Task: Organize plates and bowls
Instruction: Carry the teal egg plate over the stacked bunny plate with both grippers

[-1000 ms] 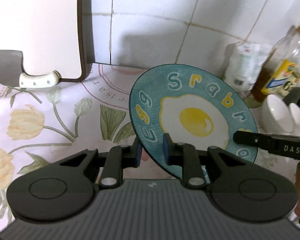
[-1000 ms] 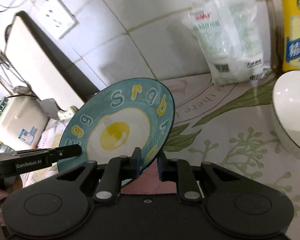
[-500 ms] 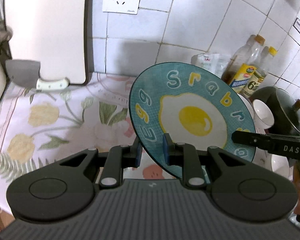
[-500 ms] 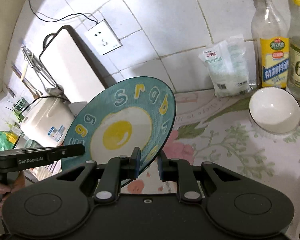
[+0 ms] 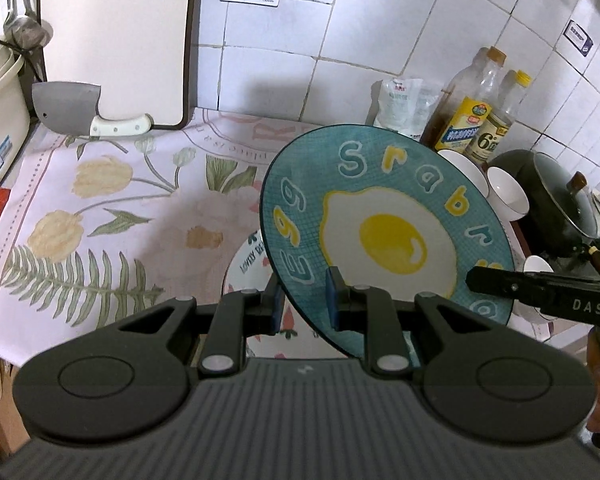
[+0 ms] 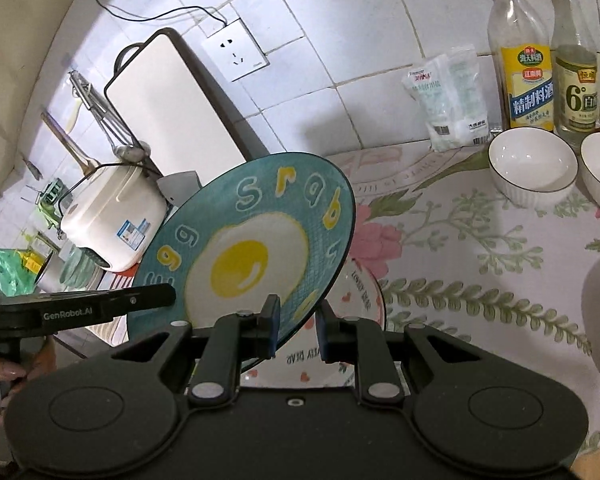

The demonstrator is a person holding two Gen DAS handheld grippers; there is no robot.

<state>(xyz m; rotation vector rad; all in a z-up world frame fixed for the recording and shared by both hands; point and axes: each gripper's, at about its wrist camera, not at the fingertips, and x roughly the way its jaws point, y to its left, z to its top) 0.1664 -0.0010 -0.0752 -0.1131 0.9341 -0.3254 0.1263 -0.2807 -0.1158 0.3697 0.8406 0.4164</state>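
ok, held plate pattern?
Teal plate with fried-egg print and lettering; clearest in left wrist view.

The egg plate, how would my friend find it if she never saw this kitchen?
Look above the flowery tablecloth in front of the white tiled wall. The egg plate is held up tilted, with the left gripper and right gripper each pinching its rim. Unlike the plain white bowls nearby, it is teal with a fried egg and letters.

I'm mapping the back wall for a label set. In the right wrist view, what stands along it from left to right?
rice cooker → cutting board → wall socket → white bag → yellow-label bottle → white-label bottle
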